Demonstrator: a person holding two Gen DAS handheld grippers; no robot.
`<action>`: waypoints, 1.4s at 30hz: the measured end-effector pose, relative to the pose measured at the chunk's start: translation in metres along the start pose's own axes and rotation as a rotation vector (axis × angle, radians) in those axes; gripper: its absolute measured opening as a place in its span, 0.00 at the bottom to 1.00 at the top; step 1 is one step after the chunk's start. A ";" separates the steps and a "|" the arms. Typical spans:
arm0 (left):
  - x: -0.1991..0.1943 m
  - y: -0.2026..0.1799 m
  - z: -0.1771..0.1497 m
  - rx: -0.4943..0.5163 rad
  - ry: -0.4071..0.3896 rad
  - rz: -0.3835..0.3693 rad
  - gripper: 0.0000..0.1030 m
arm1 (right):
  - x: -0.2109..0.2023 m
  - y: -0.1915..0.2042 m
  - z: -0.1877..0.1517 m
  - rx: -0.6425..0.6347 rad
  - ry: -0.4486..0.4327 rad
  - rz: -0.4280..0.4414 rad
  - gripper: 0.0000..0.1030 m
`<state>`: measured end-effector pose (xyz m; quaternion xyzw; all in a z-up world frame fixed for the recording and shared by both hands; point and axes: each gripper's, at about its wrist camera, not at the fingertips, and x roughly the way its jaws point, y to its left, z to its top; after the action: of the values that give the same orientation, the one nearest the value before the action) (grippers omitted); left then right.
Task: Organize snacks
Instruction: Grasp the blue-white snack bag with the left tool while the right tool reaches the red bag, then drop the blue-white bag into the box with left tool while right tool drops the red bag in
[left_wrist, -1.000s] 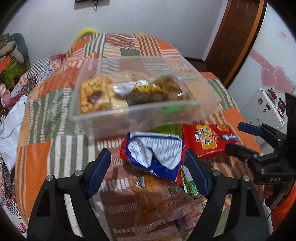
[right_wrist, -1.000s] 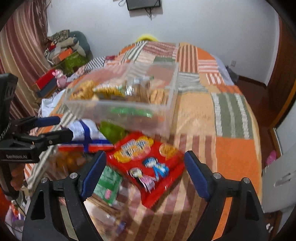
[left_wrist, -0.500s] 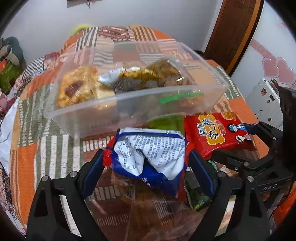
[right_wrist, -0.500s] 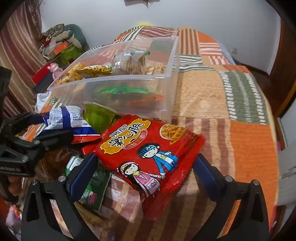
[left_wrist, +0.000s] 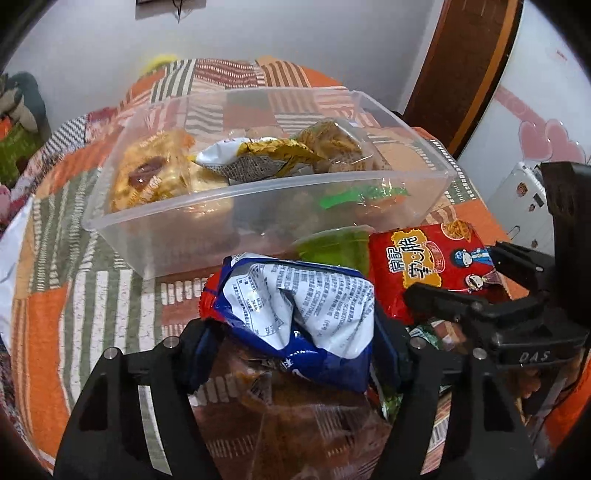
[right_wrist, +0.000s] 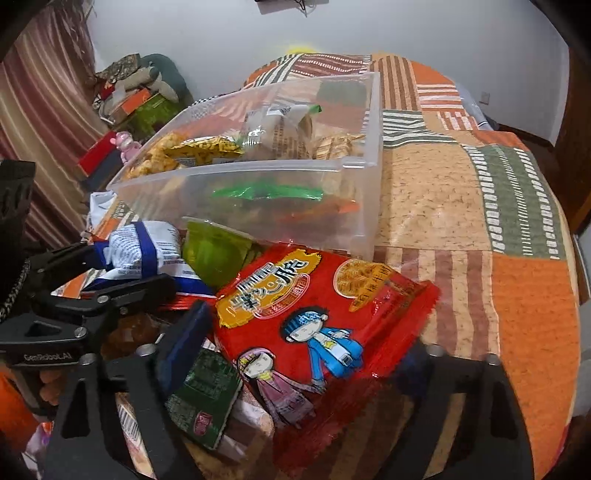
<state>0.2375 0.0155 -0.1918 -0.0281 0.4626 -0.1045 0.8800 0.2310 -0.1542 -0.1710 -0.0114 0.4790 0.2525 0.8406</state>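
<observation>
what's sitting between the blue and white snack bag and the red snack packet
A green jelly cup stands between the blue and white bag and the red packet, clearest in the right wrist view.

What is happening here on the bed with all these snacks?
A person with two handheld grippers is sorting snacks into a clear plastic bin on the patchwork bedspread. The left gripper is closing its jaws around a blue and white bag. The right gripper is closing on a red snack packet. Neither is lifted yet.
</observation>
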 end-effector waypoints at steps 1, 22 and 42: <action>-0.003 -0.001 -0.001 0.003 -0.006 0.002 0.68 | -0.002 0.000 -0.001 0.000 -0.005 0.002 0.69; -0.083 0.003 0.005 -0.043 -0.144 0.025 0.67 | -0.073 0.002 0.000 0.002 -0.155 -0.002 0.43; -0.109 0.011 0.075 -0.037 -0.280 0.100 0.68 | -0.085 0.012 0.071 0.022 -0.344 0.012 0.43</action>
<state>0.2403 0.0460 -0.0623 -0.0354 0.3380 -0.0472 0.9393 0.2476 -0.1599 -0.0609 0.0442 0.3309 0.2504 0.9088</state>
